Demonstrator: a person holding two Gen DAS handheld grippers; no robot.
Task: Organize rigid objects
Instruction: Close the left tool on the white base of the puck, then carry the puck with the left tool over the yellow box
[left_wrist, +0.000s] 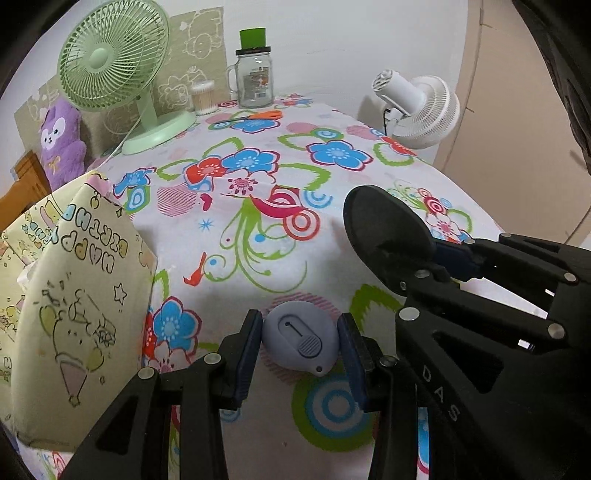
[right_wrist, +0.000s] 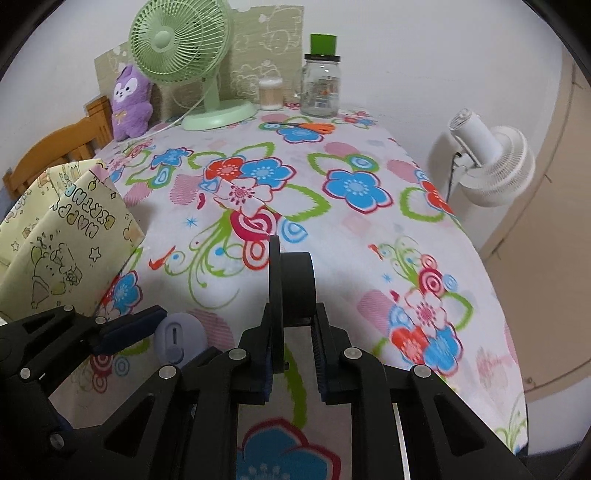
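Left wrist view: your left gripper (left_wrist: 300, 345) jaws straddle grey oval plastic device (left_wrist: 300, 338) on desk (left_wrist: 258, 236) | right gripper (right_wrist: 293, 325) jaws clamped on black round disc-shaped part (right_wrist: 295, 286)

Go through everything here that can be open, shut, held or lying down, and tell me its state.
left gripper: fingers around the grey tape measure, which lies on the tablecloth
right gripper: shut on black disc
glass jar: upright, lid on
orange scissors: lying closed
gift bag: standing
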